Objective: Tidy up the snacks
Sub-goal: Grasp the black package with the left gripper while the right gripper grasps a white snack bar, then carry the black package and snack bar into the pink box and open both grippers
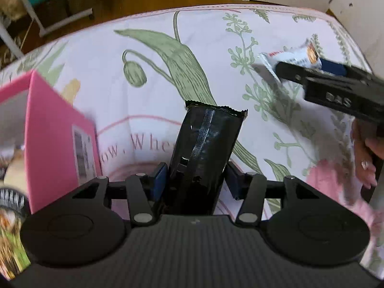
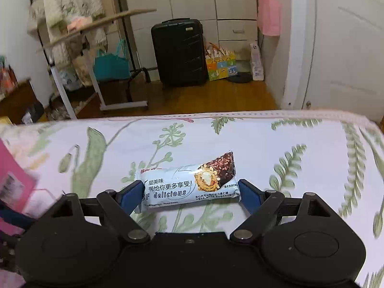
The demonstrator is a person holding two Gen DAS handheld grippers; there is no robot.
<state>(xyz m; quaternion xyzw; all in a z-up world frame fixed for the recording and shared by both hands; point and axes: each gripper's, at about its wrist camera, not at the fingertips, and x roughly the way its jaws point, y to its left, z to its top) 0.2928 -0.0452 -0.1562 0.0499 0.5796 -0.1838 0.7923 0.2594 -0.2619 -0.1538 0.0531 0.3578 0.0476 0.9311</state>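
My left gripper (image 1: 195, 177) is shut on a black snack bar wrapper (image 1: 204, 139) that sticks forward above the floral tablecloth (image 1: 148, 55). A pink box (image 1: 57, 129) stands open just to its left. My right gripper (image 2: 190, 194) is shut on a light blue chocolate roll packet (image 2: 184, 182), held crosswise by its two ends above the cloth. The right gripper with that packet (image 1: 290, 58) also shows at the right in the left wrist view. A corner of the pink box (image 2: 14, 180) shows at the far left of the right wrist view.
Other snack packets (image 1: 12, 206) lie blurred at the lower left beside the pink box. The table's far edge (image 2: 216, 115) runs across, with wooden floor, a black suitcase (image 2: 178, 52) and a rolling rack (image 2: 96, 60) beyond it. A white door (image 2: 348, 48) is at right.
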